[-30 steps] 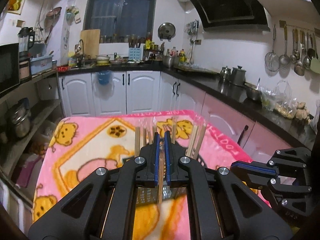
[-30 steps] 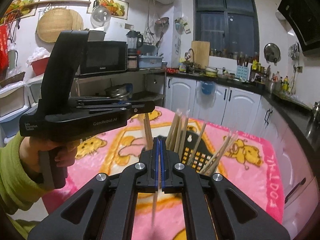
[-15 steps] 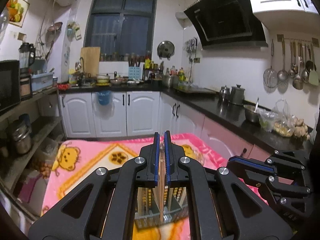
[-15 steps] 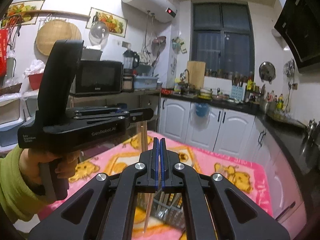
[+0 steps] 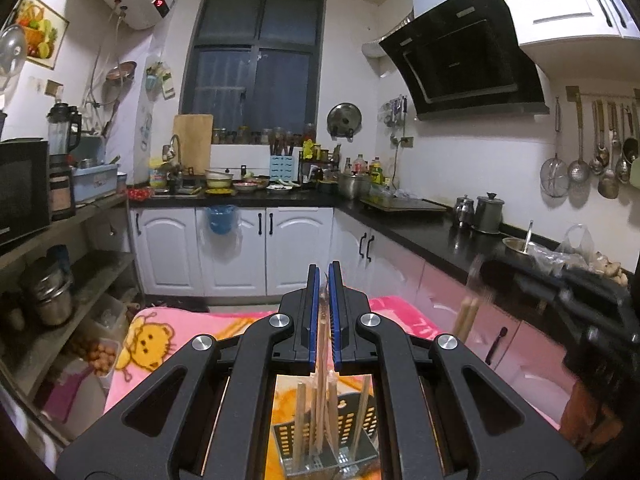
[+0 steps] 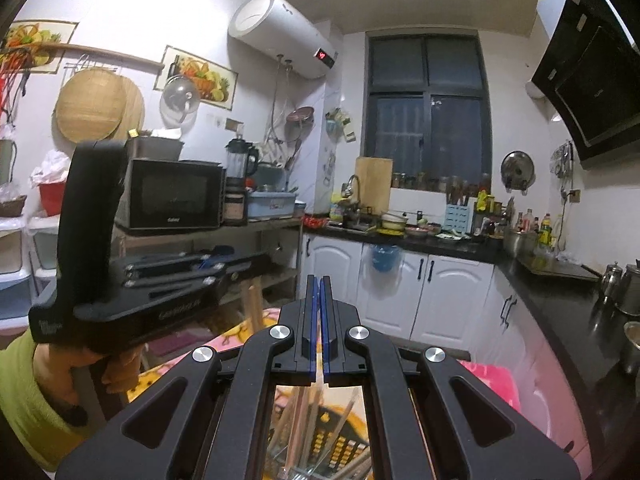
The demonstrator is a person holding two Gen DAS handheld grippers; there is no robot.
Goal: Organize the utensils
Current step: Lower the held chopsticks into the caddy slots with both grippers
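My left gripper (image 5: 324,276) is shut on wooden chopsticks (image 5: 320,364) that hang down towards a black perforated utensil holder (image 5: 352,420) holding several more chopsticks. My right gripper (image 6: 317,288) is shut on a thin chopstick (image 6: 316,376) above the same holder (image 6: 340,440). In the left wrist view the right gripper's body (image 5: 580,296) is at the right, blurred, with chopstick ends (image 5: 466,314) below it. In the right wrist view the left gripper's body (image 6: 132,280) is at the left, held by a hand in a green sleeve.
A pink cartoon blanket (image 5: 160,332) covers the table under the holder. White cabinets (image 5: 232,248) and a black L-shaped counter (image 5: 420,232) lie ahead and to the right. A shelf with a microwave (image 6: 172,192) stands on the left.
Both grippers have risen and tilted up with their chopsticks; the holder has dropped low in both views and the kitchen walls fill more of the frames.
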